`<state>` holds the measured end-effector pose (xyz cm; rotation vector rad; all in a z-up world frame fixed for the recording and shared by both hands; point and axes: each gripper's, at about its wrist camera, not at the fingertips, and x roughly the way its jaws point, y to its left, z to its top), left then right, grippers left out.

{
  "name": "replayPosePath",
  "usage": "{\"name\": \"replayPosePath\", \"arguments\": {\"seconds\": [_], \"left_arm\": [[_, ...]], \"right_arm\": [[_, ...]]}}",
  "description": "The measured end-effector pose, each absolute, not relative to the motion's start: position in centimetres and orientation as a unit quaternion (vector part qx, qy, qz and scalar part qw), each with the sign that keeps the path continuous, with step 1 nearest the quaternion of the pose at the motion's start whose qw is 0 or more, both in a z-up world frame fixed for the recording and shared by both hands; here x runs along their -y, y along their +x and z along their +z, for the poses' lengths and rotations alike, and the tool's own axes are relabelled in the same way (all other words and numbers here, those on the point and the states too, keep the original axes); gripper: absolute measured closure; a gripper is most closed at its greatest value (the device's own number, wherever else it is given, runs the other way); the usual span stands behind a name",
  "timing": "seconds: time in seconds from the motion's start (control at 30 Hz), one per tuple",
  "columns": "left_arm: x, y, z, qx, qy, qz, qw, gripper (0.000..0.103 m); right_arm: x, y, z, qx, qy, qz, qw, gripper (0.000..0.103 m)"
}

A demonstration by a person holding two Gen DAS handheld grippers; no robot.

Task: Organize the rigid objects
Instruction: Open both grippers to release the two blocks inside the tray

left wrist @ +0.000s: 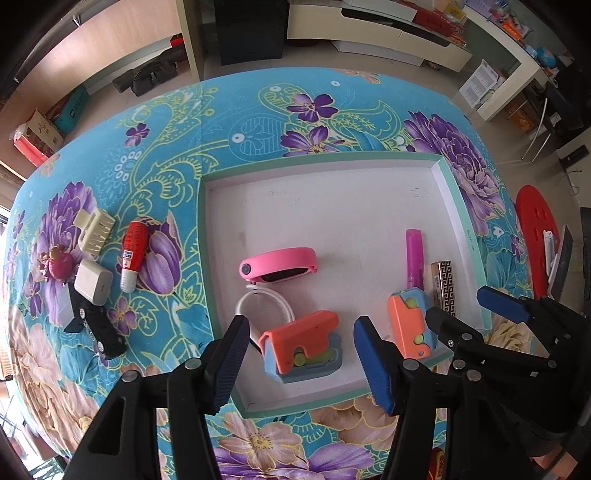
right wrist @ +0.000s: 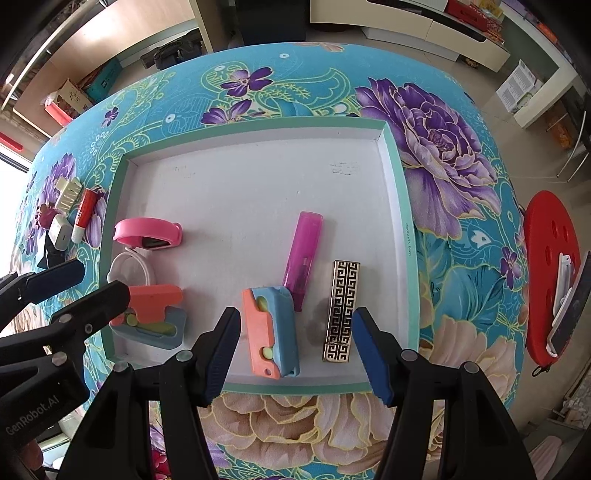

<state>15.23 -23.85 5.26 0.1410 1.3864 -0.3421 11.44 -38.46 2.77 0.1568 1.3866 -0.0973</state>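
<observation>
A shallow white tray (left wrist: 332, 206) (right wrist: 258, 192) with a teal rim lies on the floral cloth. In it are a pink band (left wrist: 279, 265) (right wrist: 147, 232), a white ring (left wrist: 266, 302), two orange-and-blue toys (left wrist: 301, 347) (right wrist: 271, 328), a magenta tube (left wrist: 414, 256) (right wrist: 303, 254) and a gold patterned bar (right wrist: 341, 310). My left gripper (left wrist: 301, 363) is open above the left toy. My right gripper (right wrist: 295, 350) is open above the right toy and the bar. Left of the tray lie a cream clip (left wrist: 94, 229), a red-white tube (left wrist: 133, 254), a white cube (left wrist: 93, 281) and a black object (left wrist: 99, 328).
A red round stool (right wrist: 550, 273) with items on it stands right of the table. White shelves (left wrist: 388, 33) and boxes on the floor (left wrist: 40, 136) lie beyond the far edge.
</observation>
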Motion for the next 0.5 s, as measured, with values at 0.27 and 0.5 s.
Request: {"name": "replayPosePath", "arguments": {"seconds": [0.27, 0.5], "left_arm": [[21.9, 14.5, 5.6, -0.633, 0.063, -0.132, 0.76, 0.033], [19.9, 14.4, 6.3, -0.623, 0.058, -0.111, 0.772, 0.013]], "right_arm": [[37.7, 10.6, 4.0, -0.632, 0.066, -0.046, 0.77, 0.037], [36.8, 10.1, 4.7, -0.623, 0.057, -0.049, 0.779, 0.019]]}}
